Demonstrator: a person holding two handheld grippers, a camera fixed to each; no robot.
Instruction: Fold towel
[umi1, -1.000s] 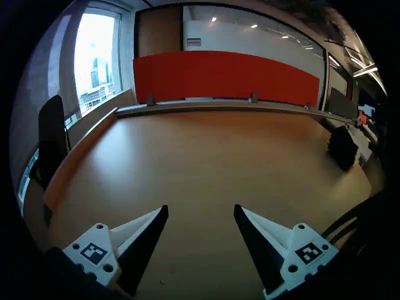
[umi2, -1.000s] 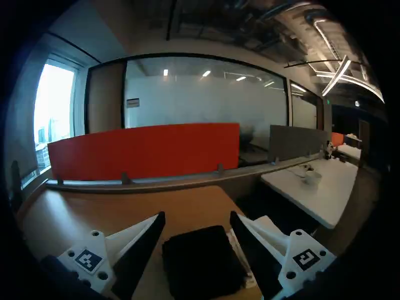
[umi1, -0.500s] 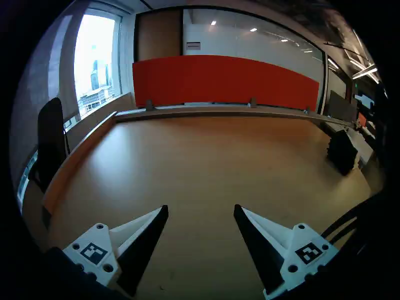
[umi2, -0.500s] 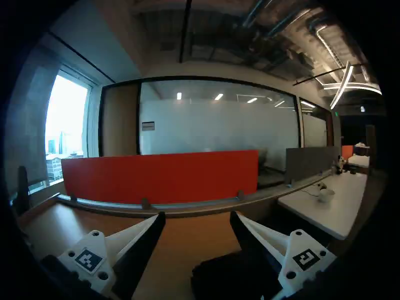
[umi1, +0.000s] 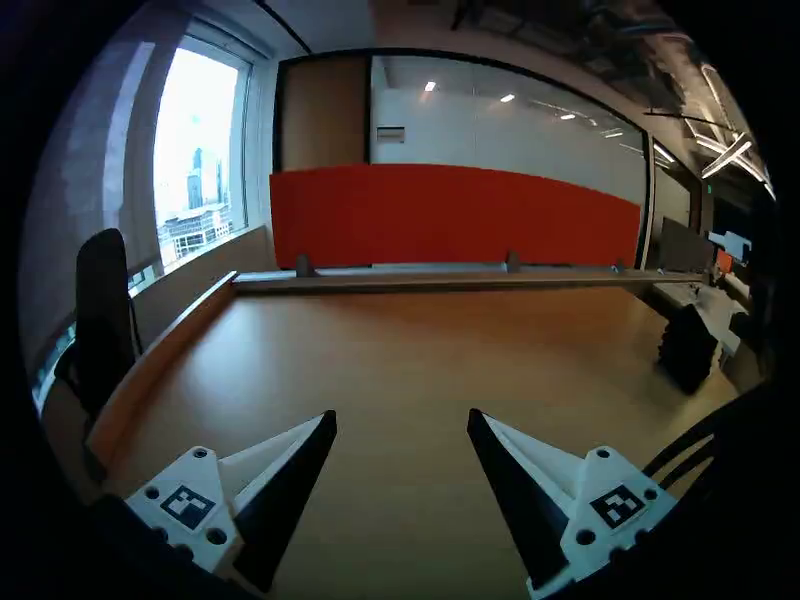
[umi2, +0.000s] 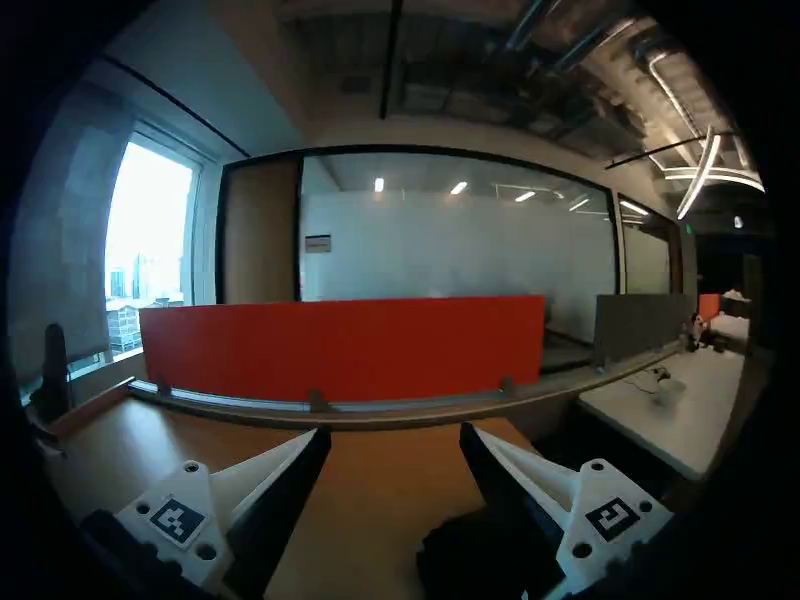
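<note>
Black towel (umi2: 468, 562) lies on wooden desk (umi1: 400, 350); left hand-held gripper (umi1: 401, 424) and right hand-held gripper (umi2: 394, 438) gape empty.

Wide wooden counter (umi1: 420, 360) out front in the left gripper view, running up to a red screen (umi1: 450, 215) standing along its far edge. Behind that, a frosted glass wall (umi1: 500, 125) with ceiling lights showing in it. Bright window (umi1: 195, 165) on the left, city towers outside, and a dark chair (umi1: 105, 300) just beside the counter's left edge. Over in the right gripper view, a white desk (umi2: 680, 415) on the right carries a pale cup (umi2: 668, 390), with a grey screen (umi2: 640, 325) behind it and strip lights (umi2: 700, 170) and exposed pipes (umi2: 540, 30) overhead.
</note>
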